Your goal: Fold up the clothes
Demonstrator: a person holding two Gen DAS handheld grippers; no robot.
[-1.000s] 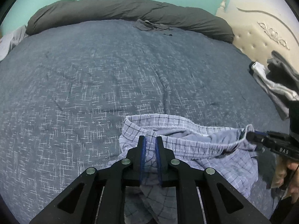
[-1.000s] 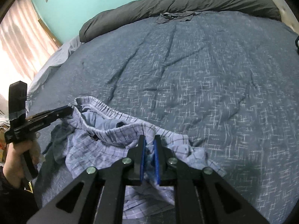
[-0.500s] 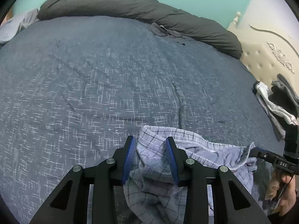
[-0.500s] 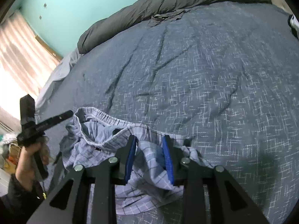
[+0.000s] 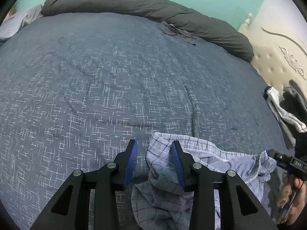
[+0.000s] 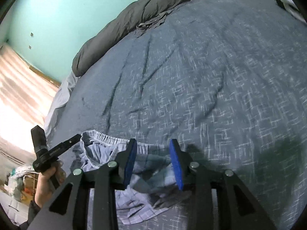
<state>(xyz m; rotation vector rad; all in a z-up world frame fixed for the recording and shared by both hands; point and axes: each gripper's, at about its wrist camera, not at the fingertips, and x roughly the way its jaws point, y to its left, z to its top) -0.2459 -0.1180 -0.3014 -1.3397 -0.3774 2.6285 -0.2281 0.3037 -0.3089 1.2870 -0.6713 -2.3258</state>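
Both grippers, left gripper (image 5: 154,161) and right gripper (image 6: 152,160), have just been opening, fingers partway apart, letting the plaid shorts (image 5: 193,174) settle on the bed (image 5: 115,88) for folding.

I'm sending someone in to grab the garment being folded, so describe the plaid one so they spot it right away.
Start at the big bed with the dark blue crosshatch bedspread. At its near edge, away from the rolled grey duvet, lie the plaid shorts, crumpled. Unlike the plain dark and white clothes piled by the headboard, they are pale lavender with a thin dark check and an elastic waistband.
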